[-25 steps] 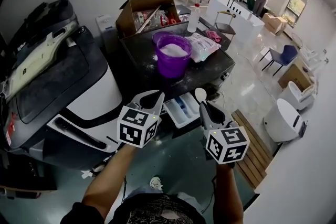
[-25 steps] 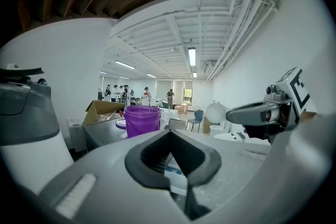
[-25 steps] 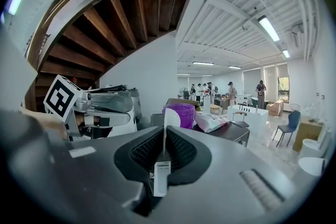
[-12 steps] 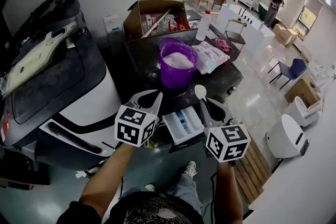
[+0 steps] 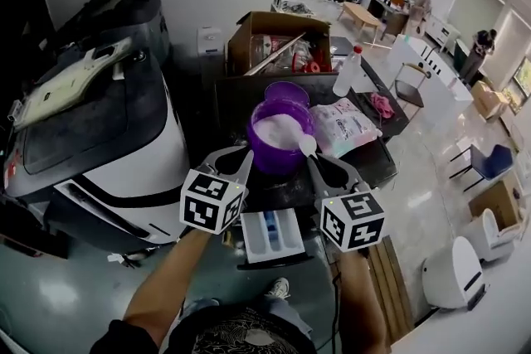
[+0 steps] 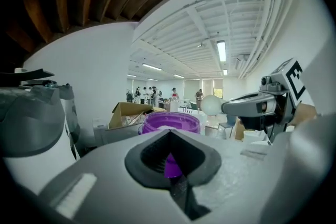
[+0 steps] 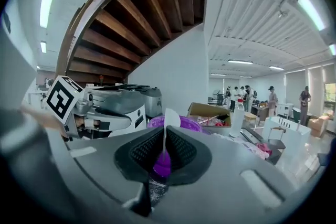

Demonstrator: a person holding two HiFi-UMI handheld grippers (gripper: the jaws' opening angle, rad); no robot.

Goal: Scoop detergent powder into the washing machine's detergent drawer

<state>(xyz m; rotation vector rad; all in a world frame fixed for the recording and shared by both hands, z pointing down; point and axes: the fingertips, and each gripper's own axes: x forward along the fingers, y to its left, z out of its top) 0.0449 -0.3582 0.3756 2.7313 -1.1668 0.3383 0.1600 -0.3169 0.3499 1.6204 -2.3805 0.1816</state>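
Though cluttered, dark table [image 5: 239,108], bright hall.

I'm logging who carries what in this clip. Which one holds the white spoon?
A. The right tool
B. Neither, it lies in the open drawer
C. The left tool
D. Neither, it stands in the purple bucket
A: the right gripper view shows the spoon with its thin handle pinched between the jaws of the right tool, bowl upward.
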